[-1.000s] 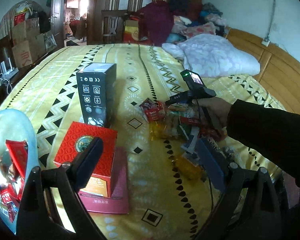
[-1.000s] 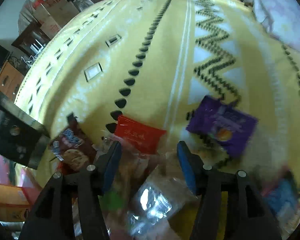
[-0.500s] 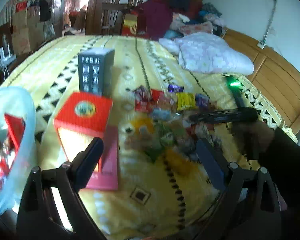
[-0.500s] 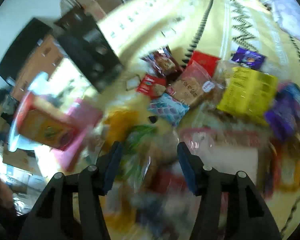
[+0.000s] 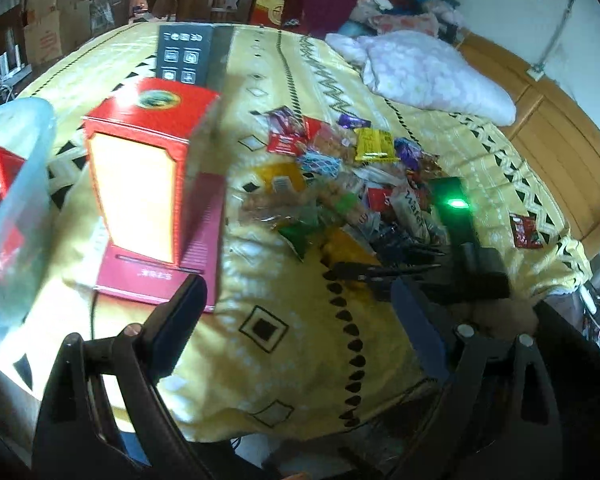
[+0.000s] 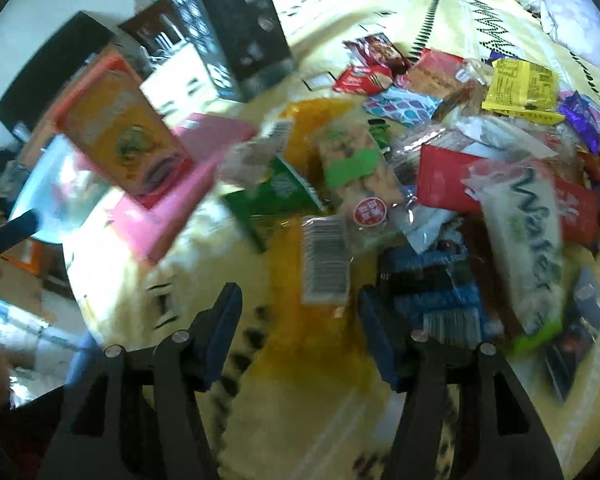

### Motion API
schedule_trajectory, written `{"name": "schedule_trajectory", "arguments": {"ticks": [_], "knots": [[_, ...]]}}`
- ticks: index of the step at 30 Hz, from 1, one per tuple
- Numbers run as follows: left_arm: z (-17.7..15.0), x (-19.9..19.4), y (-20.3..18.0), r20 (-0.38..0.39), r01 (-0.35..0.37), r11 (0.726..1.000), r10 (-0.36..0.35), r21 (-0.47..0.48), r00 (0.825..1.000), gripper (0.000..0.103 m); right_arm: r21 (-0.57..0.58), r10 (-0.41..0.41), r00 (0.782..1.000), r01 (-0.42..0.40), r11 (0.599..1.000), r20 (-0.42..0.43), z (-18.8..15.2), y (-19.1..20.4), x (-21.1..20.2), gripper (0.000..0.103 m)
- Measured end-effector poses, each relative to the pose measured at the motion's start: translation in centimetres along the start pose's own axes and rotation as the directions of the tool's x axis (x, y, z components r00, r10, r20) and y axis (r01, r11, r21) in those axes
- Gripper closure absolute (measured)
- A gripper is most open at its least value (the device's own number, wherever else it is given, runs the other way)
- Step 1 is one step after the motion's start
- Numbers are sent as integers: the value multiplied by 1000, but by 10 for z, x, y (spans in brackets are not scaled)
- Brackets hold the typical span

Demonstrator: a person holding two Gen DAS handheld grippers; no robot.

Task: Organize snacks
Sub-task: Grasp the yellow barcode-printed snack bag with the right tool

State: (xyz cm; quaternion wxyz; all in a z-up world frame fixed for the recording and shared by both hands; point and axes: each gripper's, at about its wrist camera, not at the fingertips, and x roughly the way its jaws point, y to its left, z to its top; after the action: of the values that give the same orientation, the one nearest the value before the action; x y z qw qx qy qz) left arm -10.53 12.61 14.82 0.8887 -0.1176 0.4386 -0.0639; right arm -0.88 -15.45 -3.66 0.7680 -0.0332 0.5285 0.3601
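left claw (image 5: 296,320): jaws spread wide, nothing between them, held above the near edge of the bed (image 5: 284,368), which carries a yellow patterned cover.

right claw (image 6: 300,320): jaws likewise parted and empty, low over the near fringe of the snack pile (image 6: 440,184); seen from the left wrist as a dark body with a green lamp (image 5: 456,203), gripped by the right hand (image 5: 500,312).

snack pile: loose heap of wrapped packets lying mid-bed, to the right of the boxes. identifiable on top:
- yellow packet (image 6: 520,88) at the far side
- white "wafer" packet (image 6: 528,240) at the near right
- green packet (image 6: 276,196) at the left edge
- orange-yellow packet with barcode label (image 6: 324,260) straight ahead of the right claw, its near end lying between the jaw tips in view; contact cannot be told
- blue packets (image 6: 432,280) just beside the right finger

one red packet (image 5: 524,232) lying well apart from the heap, toward the wooden bed frame.

red box (image 5: 148,168): upright on a flat crimson box (image 5: 156,276), left of the pile. black box (image 5: 188,56): upright behind the red box.

clear plastic tub (image 5: 16,184): at the far left edge, red packets inside.

right wrist view blurred; finer print unreadable.
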Motion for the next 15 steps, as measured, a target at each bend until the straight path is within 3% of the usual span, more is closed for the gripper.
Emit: {"name": "schedule_trajectory", "arguments": {"ticks": [1, 2, 3, 7, 13, 15], "knots": [[0, 8, -2, -13, 7, 1000, -8, -5, 1000, 9, 0, -6, 1000, 6, 1000, -17, -1, -2, 6, 47], [0, 16, -2, -28, 26, 999, -27, -22, 999, 9, -2, -16, 1000, 16, 1000, -16, -4, -5, 8, 59], [-1, 24, -1, -38, 47, 998, -48, -43, 998, 10, 8, -9, 1000, 9, 1000, -5, -8, -6, 6, 60], [-2, 64, -10, -102, 51, 998, -56, -48, 993, 28, 39, -13, 998, 10, 999, 68, -30, -20, -34, 62], [11, 108, -31, -159, 81, 996, -85, -27, 984, 30, 133, -15, 983, -10, 991, 182, -65, -62, -107, 62], [21, 113, -51, -128, 56, 992, -41, 117, 991, 30, 170, -23, 980, -10, 985, 196, -75, -79, -121, 62]]}}
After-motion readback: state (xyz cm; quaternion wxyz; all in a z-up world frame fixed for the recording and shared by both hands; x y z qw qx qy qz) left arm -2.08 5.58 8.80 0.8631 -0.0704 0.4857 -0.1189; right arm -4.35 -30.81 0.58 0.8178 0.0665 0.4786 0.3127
